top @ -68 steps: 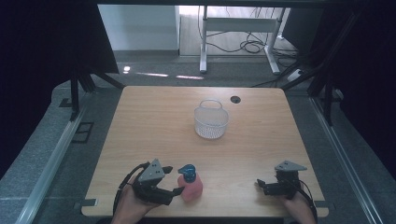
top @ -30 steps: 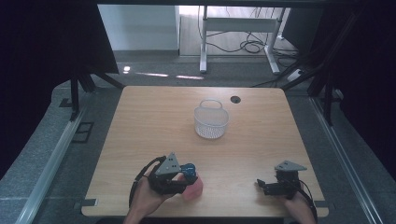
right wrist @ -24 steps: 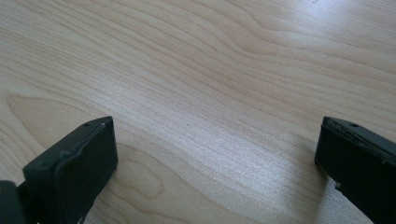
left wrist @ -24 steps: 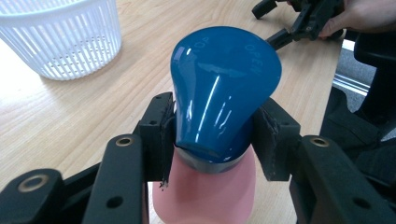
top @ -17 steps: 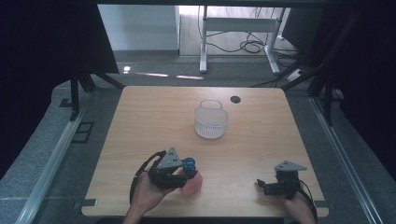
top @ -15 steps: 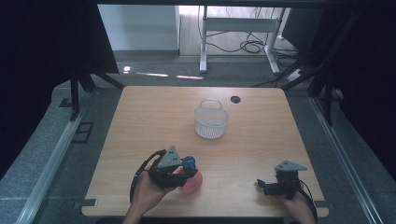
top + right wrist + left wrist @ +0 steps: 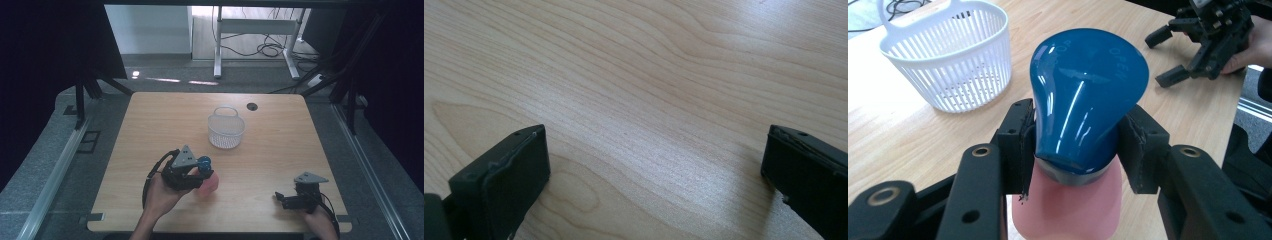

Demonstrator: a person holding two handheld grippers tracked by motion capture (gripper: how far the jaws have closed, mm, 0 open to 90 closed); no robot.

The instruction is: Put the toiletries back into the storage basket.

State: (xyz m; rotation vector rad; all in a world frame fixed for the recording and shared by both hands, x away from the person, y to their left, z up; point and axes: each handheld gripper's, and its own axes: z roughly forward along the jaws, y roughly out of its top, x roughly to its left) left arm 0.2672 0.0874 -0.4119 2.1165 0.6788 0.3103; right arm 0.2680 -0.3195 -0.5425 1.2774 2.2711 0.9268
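Pink bottle [image 7: 1068, 210] with blue flip cap [image 7: 1088, 100] — pinched at the neck by the left gripper [image 7: 1078, 145] (right gripper [image 7: 654, 165] gaping, empty) — could slip off that glossy taper near the white basket [image 7: 226, 127].

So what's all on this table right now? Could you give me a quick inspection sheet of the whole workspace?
Surface: light wooden table, with a small dark round hole near its far edge.
Job's things: pink bottle with a blue cap; white slatted basket with a handle, nothing seen in it.
Clutter: nothing seen.
Grippers: left gripper shut on the blue cap; right gripper open, low over bare wood near the right front corner.
Cables: a black cable loops from the left gripper; loose cables on the floor beyond the table.
Surroundings: grey floor, white desk frame behind, dark curtains at the sides.
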